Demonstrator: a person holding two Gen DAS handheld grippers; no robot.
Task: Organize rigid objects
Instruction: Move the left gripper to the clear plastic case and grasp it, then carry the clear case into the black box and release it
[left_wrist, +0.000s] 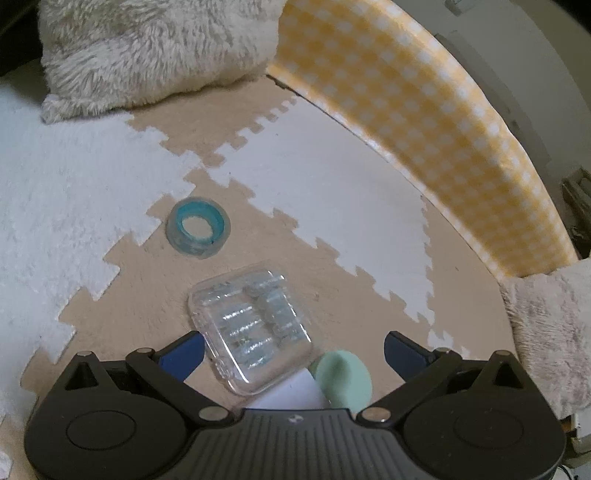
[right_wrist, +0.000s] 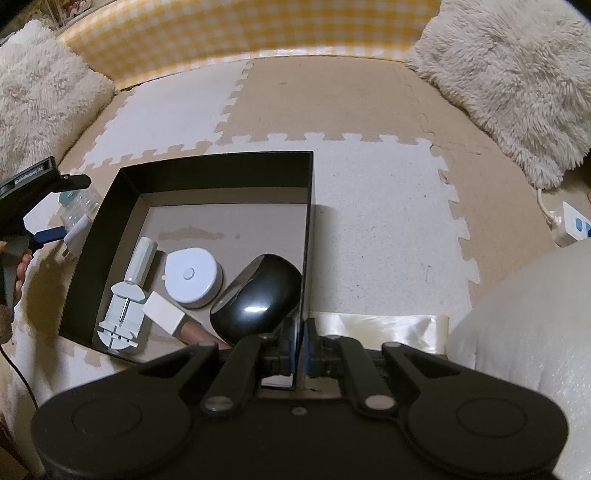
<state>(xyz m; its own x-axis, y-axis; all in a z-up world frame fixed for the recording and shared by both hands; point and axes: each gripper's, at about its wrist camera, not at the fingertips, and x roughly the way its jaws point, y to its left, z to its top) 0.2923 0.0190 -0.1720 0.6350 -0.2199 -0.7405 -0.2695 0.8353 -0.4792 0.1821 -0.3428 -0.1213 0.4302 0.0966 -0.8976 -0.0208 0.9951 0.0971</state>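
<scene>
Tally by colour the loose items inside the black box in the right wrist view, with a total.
White: 3, the round case, the block and the screw-press tool
Black: 1, the glossy oval item
Total: 4, all lying in the black box

the left gripper hangs over a floor of interlocking foam mats, beige and white. its blue fingers stand wide apart. between them lies a clear plastic case with small ridged contents, flat on the beige mat and touching neither finger. at the case's near corner sit a mint-green rounded object and a white piece, partly hidden by the gripper body. farther off, a teal roll of tape lies flat. a fluffy cream cushion and a yellow checked bumper border the mats.
</scene>
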